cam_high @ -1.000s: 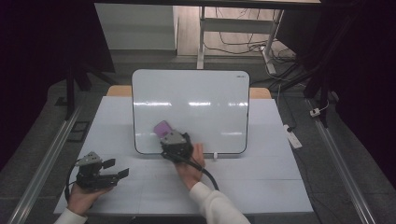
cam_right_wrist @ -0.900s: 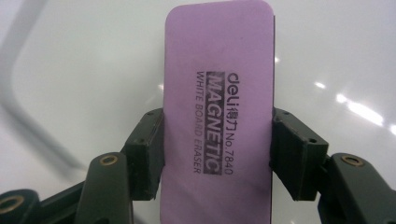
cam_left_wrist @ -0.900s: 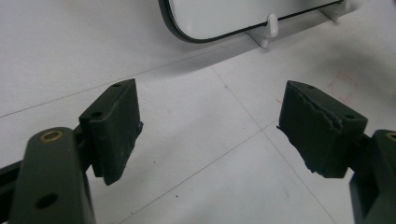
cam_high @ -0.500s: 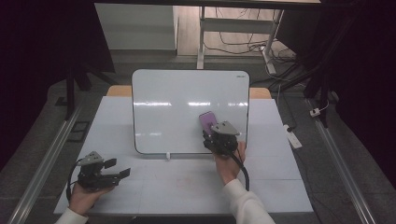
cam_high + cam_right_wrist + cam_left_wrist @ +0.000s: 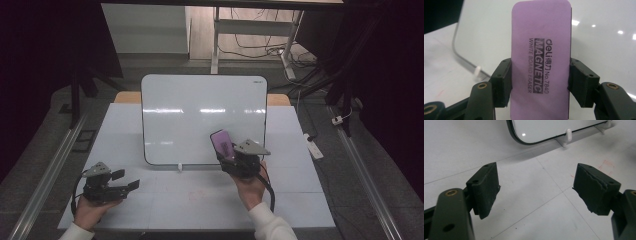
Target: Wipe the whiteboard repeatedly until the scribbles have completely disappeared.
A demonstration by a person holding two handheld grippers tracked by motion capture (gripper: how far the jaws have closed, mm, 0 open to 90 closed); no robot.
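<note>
A whiteboard stands propped on small white feet at the middle of the table; its face looks blank. My right gripper is shut on a purple magnetic whiteboard eraser, held in front of the board's lower right part. In the right gripper view the eraser stands upright between the jaws, their pads pressed on its long sides, with the whiteboard behind it. My left gripper rests low at the table's front left, open with nothing between its fingers. In the left gripper view the left gripper points toward the board's lower corner.
The white table shows faint red marks in front of the board. A white power strip lies at the right edge. Metal rails run along both sides, and a table leg with cables stands beyond the far edge.
My right gripper carried the eraser from the board's lower left to its lower right, rising slightly. The left gripper stayed where it was.
</note>
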